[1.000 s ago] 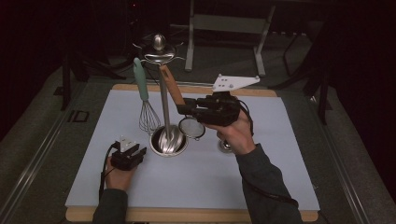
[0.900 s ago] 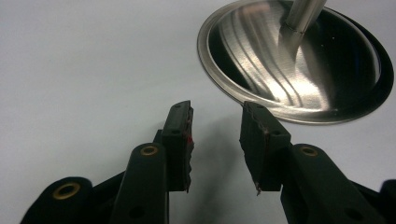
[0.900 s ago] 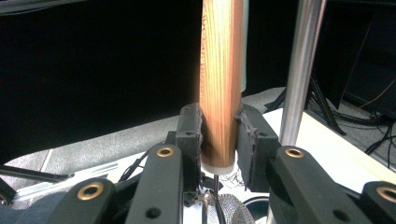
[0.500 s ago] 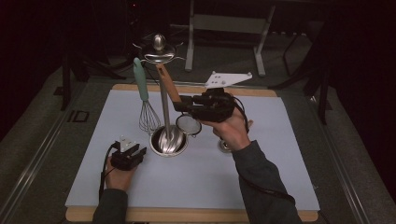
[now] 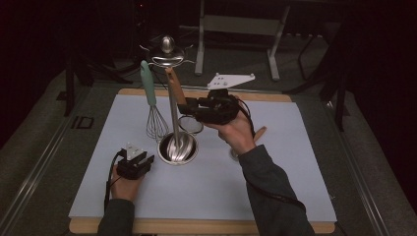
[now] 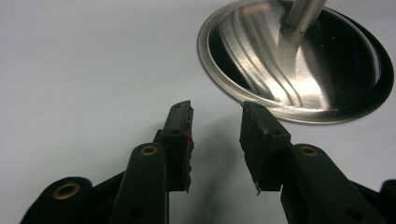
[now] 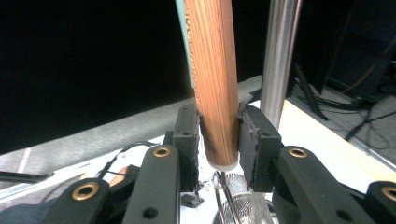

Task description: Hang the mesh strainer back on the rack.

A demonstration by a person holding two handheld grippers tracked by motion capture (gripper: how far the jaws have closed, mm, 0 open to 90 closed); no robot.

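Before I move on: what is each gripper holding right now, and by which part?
The right gripper clamps the strainer's wooden handle at its lower end, by the mesh. The left gripper is open on the mat, holding nothing.

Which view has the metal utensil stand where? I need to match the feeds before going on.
High view: metal stand at the centre of the mat, mint whisk just left of it.
Left gripper view: its dish base at upper right, beyond the open left tongs.
Right gripper view: its pole right of the wooden handle.
Shared landmark: that upright pole.
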